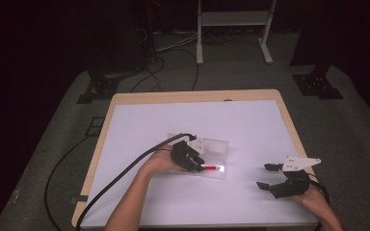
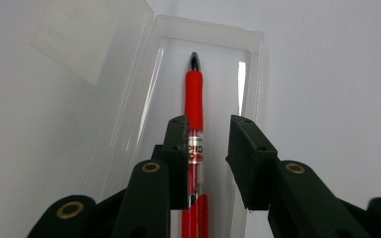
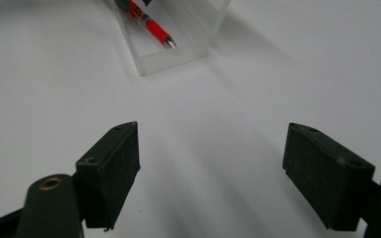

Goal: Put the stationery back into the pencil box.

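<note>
A red pen (image 2: 194,99) lies inside an open clear plastic case (image 2: 208,24), its dark tip pointing away from the left gripper. My left gripper (image 2: 209,124) straddles the pen with its jaws a little apart: the left pad is beside the barrel and the right pad stands clear of it. From above, the left gripper (image 1: 192,161) sits over the case (image 1: 217,146) with the pen (image 1: 213,167) poking out to the right. My right gripper (image 1: 262,175) rests wide open near the table's right front, holding nothing. Ahead of its jaws (image 3: 211,131) are the case (image 3: 178,59) and pen (image 3: 155,29).
A white sheet covers the wooden table (image 1: 197,95). The case's clear lid (image 2: 94,44) lies folded out flat to one side. A black cable (image 1: 125,173) trails from the left gripper off the table's front left corner. A white stand (image 1: 231,29) is on the floor behind.
</note>
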Demonstrator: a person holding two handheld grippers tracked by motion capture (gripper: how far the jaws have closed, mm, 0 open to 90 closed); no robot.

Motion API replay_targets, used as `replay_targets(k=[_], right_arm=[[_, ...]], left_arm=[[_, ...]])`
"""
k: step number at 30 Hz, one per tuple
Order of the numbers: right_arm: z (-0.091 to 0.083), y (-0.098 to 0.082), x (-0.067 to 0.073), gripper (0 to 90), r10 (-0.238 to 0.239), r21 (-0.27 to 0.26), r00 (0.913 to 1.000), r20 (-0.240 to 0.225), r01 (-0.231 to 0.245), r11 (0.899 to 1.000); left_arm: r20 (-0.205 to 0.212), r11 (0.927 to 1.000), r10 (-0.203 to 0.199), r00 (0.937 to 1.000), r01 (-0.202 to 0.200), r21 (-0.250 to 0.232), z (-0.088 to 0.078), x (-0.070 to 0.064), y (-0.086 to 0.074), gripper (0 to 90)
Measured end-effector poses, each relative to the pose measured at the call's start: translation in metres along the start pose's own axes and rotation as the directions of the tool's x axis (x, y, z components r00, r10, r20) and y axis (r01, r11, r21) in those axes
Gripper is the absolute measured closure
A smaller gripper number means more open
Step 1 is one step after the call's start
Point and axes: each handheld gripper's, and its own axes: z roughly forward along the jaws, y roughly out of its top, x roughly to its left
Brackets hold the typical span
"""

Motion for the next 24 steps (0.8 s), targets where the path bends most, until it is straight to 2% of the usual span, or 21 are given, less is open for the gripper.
replay_targets(k=[7, 24], right_arm=[[0.001, 0.000, 0.001, 21.3, 0.000, 0.004, 1.0000, -0.001, 0.000, 1.000], [0.001, 0.000, 0.000, 21.4, -0.001, -0.001, 1.0000, 0.001, 0.001, 1.000]], left_arm=[[0.005, 0.9993, -0.020, 0.9998, 0.021, -0.031, -0.005, -0.002, -0.003, 62.8], [-0.025, 0.9962, -0.052, 0.9983, 0.050, -0.072, -0.019, -0.006, -0.018, 61.7]])
